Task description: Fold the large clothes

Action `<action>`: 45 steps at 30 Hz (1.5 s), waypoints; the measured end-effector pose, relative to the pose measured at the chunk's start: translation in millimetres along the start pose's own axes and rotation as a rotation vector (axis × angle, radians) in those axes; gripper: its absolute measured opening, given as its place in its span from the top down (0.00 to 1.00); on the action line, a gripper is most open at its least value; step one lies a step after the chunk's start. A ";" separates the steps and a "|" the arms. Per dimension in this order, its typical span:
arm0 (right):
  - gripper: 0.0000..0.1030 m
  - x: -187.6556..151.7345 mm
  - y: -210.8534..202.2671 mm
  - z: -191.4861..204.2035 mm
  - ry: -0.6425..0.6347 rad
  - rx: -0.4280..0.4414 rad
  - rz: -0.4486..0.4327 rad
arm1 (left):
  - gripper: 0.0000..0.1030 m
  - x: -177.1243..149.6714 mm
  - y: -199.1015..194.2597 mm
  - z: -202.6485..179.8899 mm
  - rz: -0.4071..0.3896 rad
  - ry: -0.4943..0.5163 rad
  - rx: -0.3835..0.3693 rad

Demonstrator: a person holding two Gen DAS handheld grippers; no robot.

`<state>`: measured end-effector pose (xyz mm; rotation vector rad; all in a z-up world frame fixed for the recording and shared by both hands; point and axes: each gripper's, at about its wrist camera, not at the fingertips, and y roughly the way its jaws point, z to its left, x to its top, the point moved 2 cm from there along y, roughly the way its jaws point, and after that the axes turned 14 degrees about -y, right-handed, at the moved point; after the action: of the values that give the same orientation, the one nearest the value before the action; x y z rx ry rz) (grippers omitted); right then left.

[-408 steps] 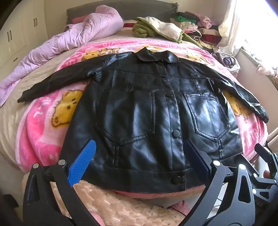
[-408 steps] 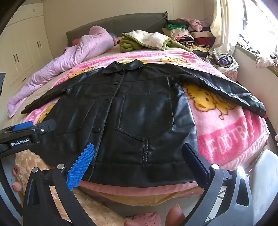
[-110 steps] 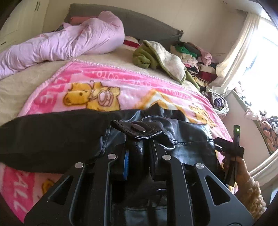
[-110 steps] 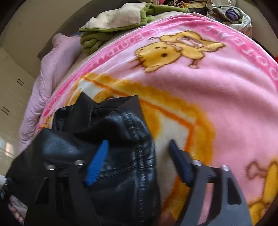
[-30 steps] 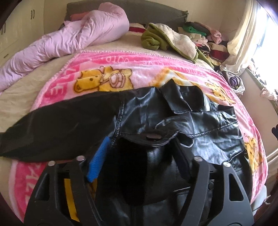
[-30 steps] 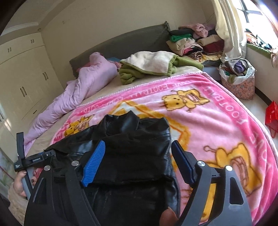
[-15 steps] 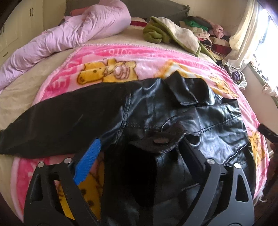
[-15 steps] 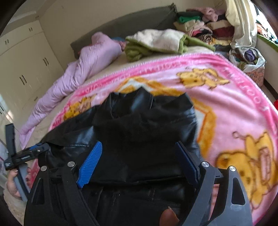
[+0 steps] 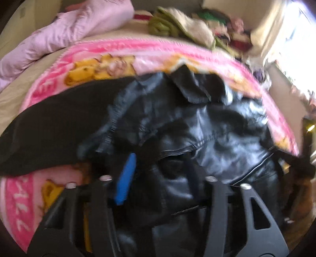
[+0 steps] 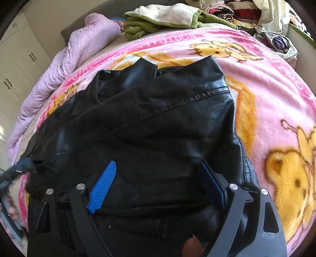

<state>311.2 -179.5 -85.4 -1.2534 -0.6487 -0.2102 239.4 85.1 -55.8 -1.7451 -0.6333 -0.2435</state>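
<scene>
Through the left wrist camera, which is motion-blurred, we see the black leather jacket bunched on the pink cartoon-bear blanket, one sleeve stretched flat toward the bed's left edge. Our left gripper has just been closing, and a fold of jacket sits between its blue pads; the blur keeps us from telling whether they press on it. At that view's right edge we see something dark and blurred that we cannot identify.

The right wrist camera is sharp: here the jacket lies folded over with a stitched seam across the top and the collar toward the head of the bed. Our right gripper stands wide, its pads spread over the leather, gripping nothing.

A basket of clothes sits beyond the bed's far right corner. A lilac quilt runs along the left side, a green-and-cream garment lies near the headboard, and white wardrobes line the left wall
</scene>
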 end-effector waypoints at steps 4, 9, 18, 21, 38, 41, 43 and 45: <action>0.16 -7.2 -29.0 -2.5 0.039 0.035 -0.043 | 0.66 -7.9 24.2 -0.7 0.029 0.039 0.060; 0.12 -19.7 -84.5 -0.8 0.047 0.050 -0.146 | 0.55 -2.9 2.6 0.6 -0.003 0.023 0.001; 0.07 -37.9 -158.4 -2.9 0.055 0.042 -0.266 | 0.09 5.5 -45.8 1.8 -0.079 -0.027 -0.040; 0.06 -37.8 -168.3 -0.6 0.053 0.027 -0.291 | 0.09 4.8 -56.0 3.1 -0.089 -0.032 -0.037; 0.04 -15.9 -182.5 56.5 -0.059 0.035 -0.367 | 0.09 -4.1 -106.7 29.9 -0.169 -0.067 -0.037; 0.04 -9.4 -182.8 69.1 -0.077 0.039 -0.374 | 0.09 -4.1 -112.8 38.4 -0.181 -0.080 -0.031; 0.04 -4.5 -183.0 78.1 -0.091 0.046 -0.382 | 0.09 -3.5 -115.1 44.5 -0.185 -0.095 -0.031; 0.04 0.2 -182.7 86.1 -0.103 0.050 -0.384 | 0.09 -2.5 -117.6 50.8 -0.189 -0.110 -0.030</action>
<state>193.0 -158.2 77.0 -1.0887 -0.9777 -0.4462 166.2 150.0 27.0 -1.7377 -0.8802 -0.2908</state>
